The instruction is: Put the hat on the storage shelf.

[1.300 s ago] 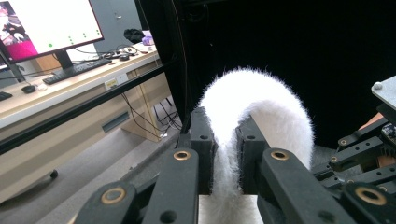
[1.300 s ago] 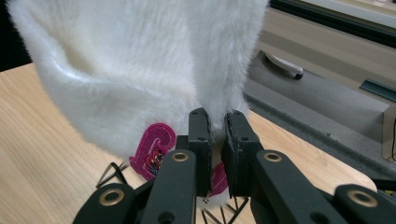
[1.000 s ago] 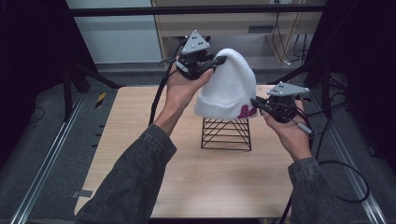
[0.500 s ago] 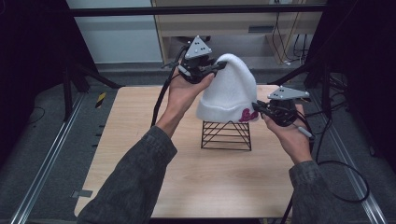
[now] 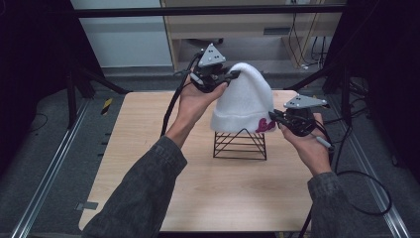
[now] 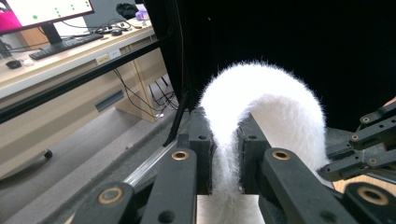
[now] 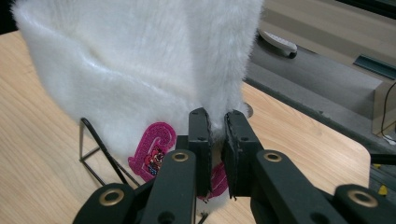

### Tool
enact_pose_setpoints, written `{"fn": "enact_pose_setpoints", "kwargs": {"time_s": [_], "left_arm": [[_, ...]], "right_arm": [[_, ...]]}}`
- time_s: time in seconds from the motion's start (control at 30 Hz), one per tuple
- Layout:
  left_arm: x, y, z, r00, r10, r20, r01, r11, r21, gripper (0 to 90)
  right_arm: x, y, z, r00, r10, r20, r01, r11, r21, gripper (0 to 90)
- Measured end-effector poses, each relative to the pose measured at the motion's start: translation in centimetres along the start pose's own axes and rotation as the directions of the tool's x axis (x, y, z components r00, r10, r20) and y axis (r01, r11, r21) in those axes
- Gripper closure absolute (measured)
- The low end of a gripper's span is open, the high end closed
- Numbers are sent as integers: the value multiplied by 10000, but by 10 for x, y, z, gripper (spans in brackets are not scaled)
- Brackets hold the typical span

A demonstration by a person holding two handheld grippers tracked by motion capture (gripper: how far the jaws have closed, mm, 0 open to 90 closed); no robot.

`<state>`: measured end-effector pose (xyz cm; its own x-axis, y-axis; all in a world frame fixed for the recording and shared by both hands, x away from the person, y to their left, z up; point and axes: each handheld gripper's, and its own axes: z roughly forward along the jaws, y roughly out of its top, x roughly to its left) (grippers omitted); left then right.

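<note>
A white fuzzy beanie [image 5: 245,101] with a pink patch [image 5: 265,125] hangs stretched upward over a black wire stand [image 5: 239,144] at the table's middle. My left gripper [image 5: 233,76] is shut on the hat's top, and the white fur is pinched between its jaws [image 6: 225,154]. My right gripper [image 5: 272,117] is shut on the brim's right side beside the pink patch [image 7: 152,154], with the fur [image 7: 140,70] rising above its jaws. The hat's lower edge rests about the stand's peak [image 7: 95,144].
The wooden table [image 5: 148,148] has free room to the left and front of the stand. Dark frame posts [image 5: 74,94] rise at both sides. A desk with a monitor [image 6: 42,9] and keyboard stands off to the side, and cables trail from both grippers.
My left gripper has risen and pulled the hat's top upward, stretching it taller. My right gripper keeps its hold on the brim and has barely shifted.
</note>
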<state>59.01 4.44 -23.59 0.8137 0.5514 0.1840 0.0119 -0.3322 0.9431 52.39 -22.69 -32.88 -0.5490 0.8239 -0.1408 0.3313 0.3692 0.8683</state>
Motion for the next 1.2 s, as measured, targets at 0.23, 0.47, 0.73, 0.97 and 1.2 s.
{"fn": "enact_pose_setpoints", "kwargs": {"time_s": [0.23, 0.47, 0.73, 0.97, 1.2], "left_arm": [[-8, -5, 6, 9998, 174, 134, -177, 9996, 230, 798], [-12, -10, 10, 9996, 184, 234, -194, 9988, 453, 800], [-17, -20, 13, 9988, 361, 317, -385, 9963, 764, 800], [-20, -26, 14, 9982, 453, 392, -490, 9940, 981, 800], [-21, -31, 16, 9983, 380, 432, -423, 9937, 1041, 800]], "right_arm": [[-2, -12, 1, 9999, 157, 59, -157, 9998, 113, 825], [-2, -22, 3, 9995, 324, 1, -324, 9992, 236, 825], [-3, -33, 5, 9994, 357, -1, -356, 9983, 452, 825], [-2, -40, 7, 9990, 432, -62, -428, 9974, 577, 824], [-2, -46, 9, 9987, 486, -140, -476, 9969, 628, 824]]}}
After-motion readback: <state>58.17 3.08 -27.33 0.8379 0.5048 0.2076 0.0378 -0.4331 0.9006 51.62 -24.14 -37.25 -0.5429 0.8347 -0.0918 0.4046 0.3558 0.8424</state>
